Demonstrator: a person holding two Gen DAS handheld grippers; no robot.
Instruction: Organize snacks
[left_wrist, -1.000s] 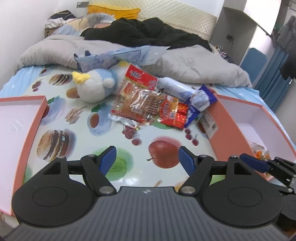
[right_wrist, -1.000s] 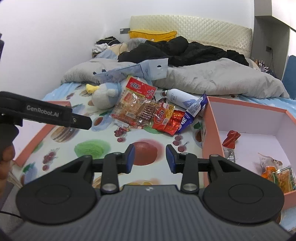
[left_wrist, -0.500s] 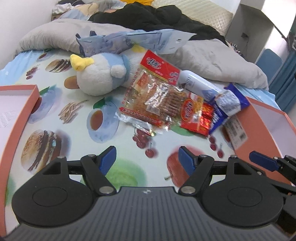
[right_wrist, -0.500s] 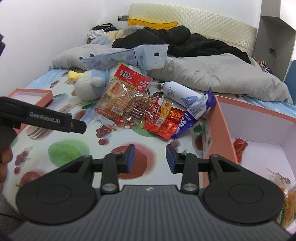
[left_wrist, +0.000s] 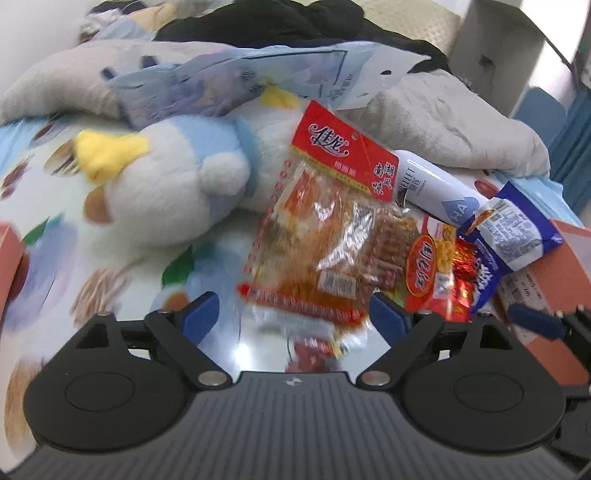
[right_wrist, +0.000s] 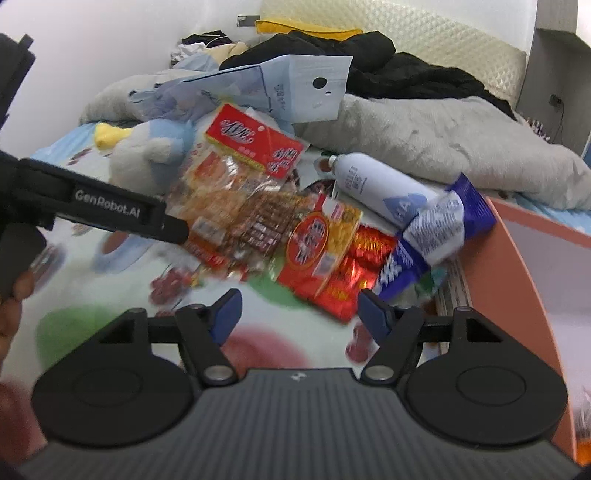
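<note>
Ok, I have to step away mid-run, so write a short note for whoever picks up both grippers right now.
Left gripper: jaws have just been opening, nothing gripped, near edge of the large clear snack bag with red header between them.
Right gripper: jaws have just been opening, empty, short of the red-and-yellow snack packet.
The blue-and-white wrapped snack leans on the salmon cardboard box; the white bottle lies behind it.
Done: nothing lifted from this pile.
Left: grasp the packets and move them into the box.

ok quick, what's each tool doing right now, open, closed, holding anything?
Left tool: open, jaws just widened, holding nothing; the clear snack bag lies just ahead.
Right tool: open, jaws just widened, holding nothing.
</note>
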